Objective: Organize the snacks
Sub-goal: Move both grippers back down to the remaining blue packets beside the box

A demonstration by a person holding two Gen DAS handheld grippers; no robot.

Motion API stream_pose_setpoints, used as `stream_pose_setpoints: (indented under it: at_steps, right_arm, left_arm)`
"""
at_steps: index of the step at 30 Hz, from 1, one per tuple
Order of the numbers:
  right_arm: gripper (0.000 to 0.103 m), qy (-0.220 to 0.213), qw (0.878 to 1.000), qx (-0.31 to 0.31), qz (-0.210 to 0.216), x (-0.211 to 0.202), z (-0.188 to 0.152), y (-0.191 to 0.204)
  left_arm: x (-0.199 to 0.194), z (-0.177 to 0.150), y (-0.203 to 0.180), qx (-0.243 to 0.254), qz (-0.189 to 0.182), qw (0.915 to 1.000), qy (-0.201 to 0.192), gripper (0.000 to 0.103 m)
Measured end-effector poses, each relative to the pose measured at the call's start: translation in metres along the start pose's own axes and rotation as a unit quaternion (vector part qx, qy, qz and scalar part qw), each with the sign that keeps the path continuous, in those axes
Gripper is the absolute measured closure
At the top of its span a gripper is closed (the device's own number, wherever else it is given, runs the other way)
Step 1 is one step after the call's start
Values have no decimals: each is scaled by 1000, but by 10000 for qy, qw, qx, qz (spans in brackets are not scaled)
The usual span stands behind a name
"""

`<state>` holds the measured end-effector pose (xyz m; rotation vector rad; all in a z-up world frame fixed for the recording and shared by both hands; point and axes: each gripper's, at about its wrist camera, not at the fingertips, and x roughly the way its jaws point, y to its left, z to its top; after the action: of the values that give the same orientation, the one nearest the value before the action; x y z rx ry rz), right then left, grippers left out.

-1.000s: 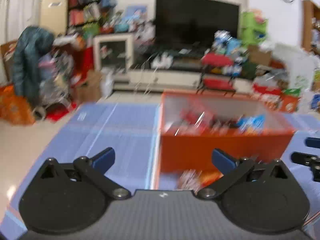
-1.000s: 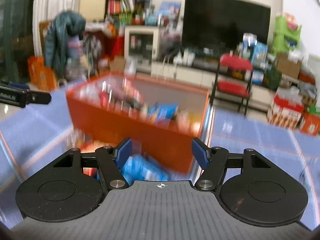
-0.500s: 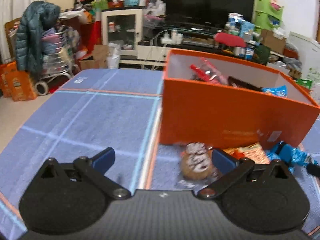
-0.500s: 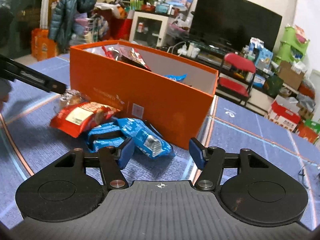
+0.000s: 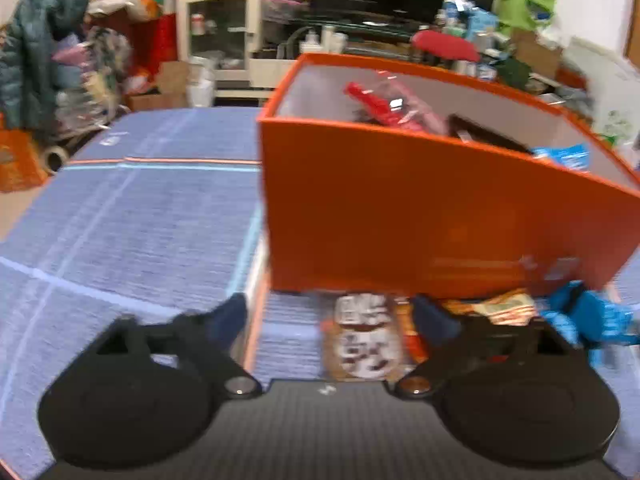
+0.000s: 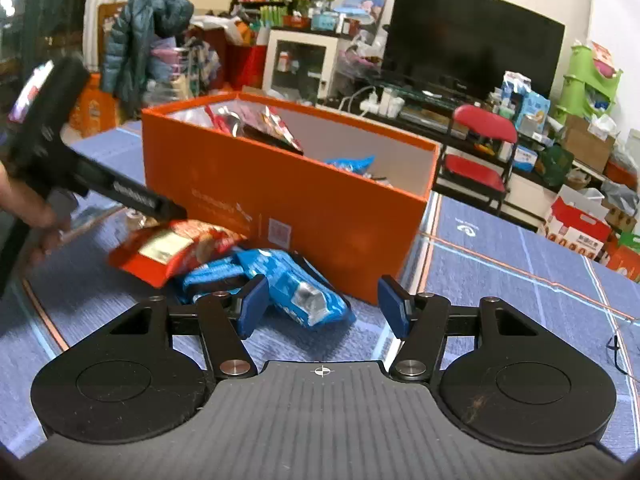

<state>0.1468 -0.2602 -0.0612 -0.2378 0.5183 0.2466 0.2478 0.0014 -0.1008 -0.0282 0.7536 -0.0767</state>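
The left gripper [image 5: 330, 318] hangs low over the blue mat [image 5: 132, 236], its jaws wide but closing, and a round brown snack in a clear wrapper [image 5: 362, 342] lies between them, nearer the right-hand finger; no pad presses on it. That snack sits just in front of the orange box [image 5: 420, 208], close to its near wall. Beside it, toward the right, lie a crinkled orange-and-yellow packet [image 5: 504, 306] and blue wrappers [image 5: 592, 320] (this view is blurred, so print cannot be read).

The right gripper [image 6: 322, 306] stands partly open with nothing clamped. A glossy blue foil packet [image 6: 296, 290] lies on the mat just ahead of its left finger, partly between the two fingers, not touched by the pads as far as can be seen. A second blue packet [image 6: 212, 276] and a red pouch with a gold label [image 6: 172, 250] lie further left, overlapping, all near the box's long wall [image 6: 280, 208].

The box is smooth, rigid card with sharp corners and pale inner walls, open-topped, holding red and blue packets. The mat is ribbed fabric crossed by light-blue and orange lines. To the right of the box the mat lies open; on the left, the other gripper's black finger [image 6: 132, 200] reaches over the red pouch, a hand [image 6: 32, 216] behind it.
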Motion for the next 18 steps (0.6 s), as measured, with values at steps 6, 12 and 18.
stream_pose_setpoints:
  at_steps: [6, 12, 18]
  right_arm:
    - [55, -128, 9999, -7, 71, -11, 8, 4]
    - [55, 12, 9993, -304, 233, 1, 4, 5]
    - [58, 67, 9962, -736, 452, 23, 9, 7]
  left_arm:
    - [-22, -18, 10, 461, 55, 9989, 117, 15]
    - [-79, -54, 28, 760, -333, 9959, 353, 28]
    - [-101, -46, 38, 853, -156, 9956, -369, 1]
